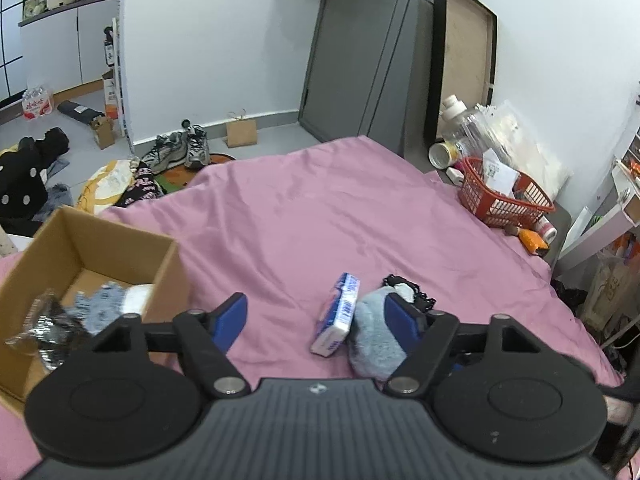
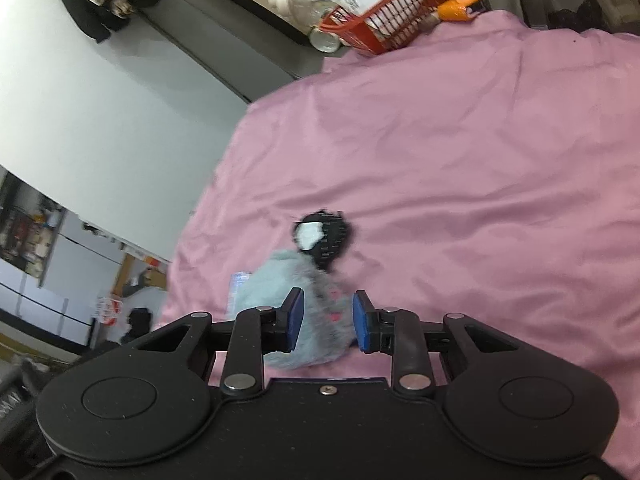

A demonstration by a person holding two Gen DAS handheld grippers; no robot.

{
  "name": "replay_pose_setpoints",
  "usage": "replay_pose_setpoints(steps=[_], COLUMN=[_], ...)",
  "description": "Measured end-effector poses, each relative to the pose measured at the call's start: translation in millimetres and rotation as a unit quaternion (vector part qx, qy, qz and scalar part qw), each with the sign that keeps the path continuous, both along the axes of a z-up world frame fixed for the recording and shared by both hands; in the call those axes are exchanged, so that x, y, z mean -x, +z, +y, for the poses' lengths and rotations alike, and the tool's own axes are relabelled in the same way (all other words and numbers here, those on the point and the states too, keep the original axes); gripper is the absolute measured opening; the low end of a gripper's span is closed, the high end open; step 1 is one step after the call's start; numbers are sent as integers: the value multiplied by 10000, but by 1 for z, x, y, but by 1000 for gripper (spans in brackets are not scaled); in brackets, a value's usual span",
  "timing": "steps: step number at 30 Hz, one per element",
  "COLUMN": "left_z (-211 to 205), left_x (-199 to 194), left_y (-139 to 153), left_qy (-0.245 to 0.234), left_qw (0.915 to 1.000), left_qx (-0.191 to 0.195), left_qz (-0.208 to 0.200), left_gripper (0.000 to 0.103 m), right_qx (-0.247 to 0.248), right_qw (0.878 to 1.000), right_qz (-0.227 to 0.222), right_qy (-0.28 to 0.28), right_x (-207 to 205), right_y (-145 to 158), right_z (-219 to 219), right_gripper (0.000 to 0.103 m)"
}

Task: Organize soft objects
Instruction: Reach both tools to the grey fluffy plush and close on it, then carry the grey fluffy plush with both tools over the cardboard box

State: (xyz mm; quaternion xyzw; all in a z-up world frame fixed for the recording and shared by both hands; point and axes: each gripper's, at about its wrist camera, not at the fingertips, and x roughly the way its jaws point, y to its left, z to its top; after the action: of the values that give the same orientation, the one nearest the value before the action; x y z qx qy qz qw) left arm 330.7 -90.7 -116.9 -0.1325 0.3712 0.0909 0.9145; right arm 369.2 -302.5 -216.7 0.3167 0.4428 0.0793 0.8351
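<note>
A fuzzy light-blue sock [image 1: 374, 340] lies on the pink bedsheet [image 1: 320, 208], touching a blue-and-white tissue pack [image 1: 338, 316] on its left. Just beyond it sits a black lace item [image 1: 416, 294] with a white patch. My left gripper [image 1: 316, 320] hovers open above the tissue pack, with its right finger over the sock. In the right wrist view my right gripper [image 2: 327, 320] is open and straddles the sock [image 2: 276, 276], pads on either side of it. The black lace item [image 2: 326, 236] lies just ahead. The cardboard box [image 1: 168, 264] at left holds a grey-blue sock [image 1: 98, 308] and a foil pack.
A red basket [image 1: 500, 196] with papers, bottles and an orange tube stands at the bed's far right corner, also seen as the red basket [image 2: 384, 20]. Shoes [image 1: 180, 152], clothes and a paper bag lie on the floor beyond the bed's far edge.
</note>
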Motion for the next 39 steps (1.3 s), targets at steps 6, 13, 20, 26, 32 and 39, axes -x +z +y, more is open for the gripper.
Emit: replay_pose_setpoints(steps=[6, 13, 20, 26, 32, 39], left_z=[-16, -18, -8, 4, 12, 24], left_x=[-23, -41, -53, -58, -57, -47], left_y=[-16, -27, -38, -52, -62, -57], left_qy=[-132, -210, -263, -245, -325, -293], left_qw=[9997, 9994, 9987, 9975, 9952, 9947], left_qx=[66, 81, 219, 400, 662, 778], left_qz=[178, 248, 386, 527, 645, 599], left_gripper=[49, 39, 37, 37, 36, 36], right_qx=[-178, -530, -859, -1164, -1184, -1174], right_qw=[9991, 9971, 9932, 9895, 9891, 9873], right_qz=[352, 395, 339, 373, 276, 23], right_qy=[151, 376, 712, 769, 833, 1073], right_x=[-11, -16, -19, -20, -20, -18], right_y=[-25, -32, -34, -40, -37, -23], right_z=[5, 11, 30, 33, 39, 48], right_gripper=[29, 32, 43, 31, 12, 7])
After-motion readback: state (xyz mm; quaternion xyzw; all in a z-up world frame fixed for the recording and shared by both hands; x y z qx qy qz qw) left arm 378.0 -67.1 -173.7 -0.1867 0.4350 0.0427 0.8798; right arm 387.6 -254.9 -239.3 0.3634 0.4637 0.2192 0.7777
